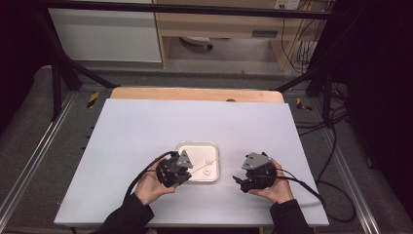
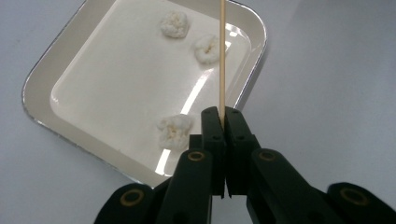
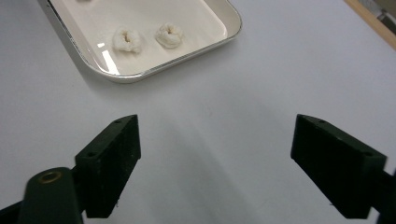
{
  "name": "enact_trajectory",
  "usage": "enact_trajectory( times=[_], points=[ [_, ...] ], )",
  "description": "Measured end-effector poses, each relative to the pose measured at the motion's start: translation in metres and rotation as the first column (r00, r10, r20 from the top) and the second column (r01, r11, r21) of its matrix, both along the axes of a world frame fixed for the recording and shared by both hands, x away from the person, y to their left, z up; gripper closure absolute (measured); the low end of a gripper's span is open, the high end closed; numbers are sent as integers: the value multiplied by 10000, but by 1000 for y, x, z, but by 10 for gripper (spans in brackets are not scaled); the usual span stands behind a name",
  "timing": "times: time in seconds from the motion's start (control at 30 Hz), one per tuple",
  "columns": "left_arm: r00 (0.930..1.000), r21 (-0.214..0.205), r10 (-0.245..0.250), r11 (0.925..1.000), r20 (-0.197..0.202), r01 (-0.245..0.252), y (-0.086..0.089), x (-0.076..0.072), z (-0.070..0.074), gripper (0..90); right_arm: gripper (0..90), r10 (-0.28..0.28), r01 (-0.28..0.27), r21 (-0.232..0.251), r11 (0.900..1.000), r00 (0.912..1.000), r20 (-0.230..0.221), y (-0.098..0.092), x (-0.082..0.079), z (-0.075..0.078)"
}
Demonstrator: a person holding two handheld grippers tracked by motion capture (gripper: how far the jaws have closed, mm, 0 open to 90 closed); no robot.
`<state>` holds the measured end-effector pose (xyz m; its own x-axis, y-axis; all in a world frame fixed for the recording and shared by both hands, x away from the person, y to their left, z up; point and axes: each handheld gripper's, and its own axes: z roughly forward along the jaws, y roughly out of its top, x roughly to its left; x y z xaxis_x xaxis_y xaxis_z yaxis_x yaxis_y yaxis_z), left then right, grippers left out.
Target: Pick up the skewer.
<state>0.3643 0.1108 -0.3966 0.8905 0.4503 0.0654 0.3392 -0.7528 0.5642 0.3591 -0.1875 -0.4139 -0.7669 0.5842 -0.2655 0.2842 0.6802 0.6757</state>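
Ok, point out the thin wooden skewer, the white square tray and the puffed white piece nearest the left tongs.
thin wooden skewer (image 2: 222,60): left gripper view, mid-shaft above the shut tongs.
white square tray (image 2: 46,109): left gripper view, its left rim.
puffed white piece (image 2: 175,130): left gripper view, its middle, beside the tongs' tips.

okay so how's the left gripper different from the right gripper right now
The left gripper has its jaws shut on a thin wooden skewer; the right gripper has its jaws wide open with nothing between them. The left gripper hangs over the edge of the white tray, the skewer reaching across the white pieces; the right gripper sits over bare table beside the tray. Both are black, hand-held, with a grey plate on top.
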Motion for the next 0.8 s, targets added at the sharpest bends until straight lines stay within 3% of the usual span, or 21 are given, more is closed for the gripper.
enact_trajectory(
  times=[0.1, 0.33, 0.6, 0.8],
  points=[
    [9996, -303, 264, 9992, 115, -260, 10, -3, -2, 884, 108, -215, 229, 377, 9990, 9991, -365, -2, 1, -2],
    [9962, -969, 830, 9921, 259, -802, 33, -10, -7, 884, 51, -513, 581, 773, 9953, 9948, -875, -2, 3, -6],
    [9872, -1586, 1573, 9757, 253, -1514, 55, -19, -16, 884, 27, -669, 848, 1485, 9853, 9903, -1221, 4, 4, -8],
    [9814, -1869, 1908, 9651, 221, -1834, 67, -27, -23, 884, 20, -897, 1183, 2103, 9704, 9860, -1406, 7, 7, -5]
  ],
)
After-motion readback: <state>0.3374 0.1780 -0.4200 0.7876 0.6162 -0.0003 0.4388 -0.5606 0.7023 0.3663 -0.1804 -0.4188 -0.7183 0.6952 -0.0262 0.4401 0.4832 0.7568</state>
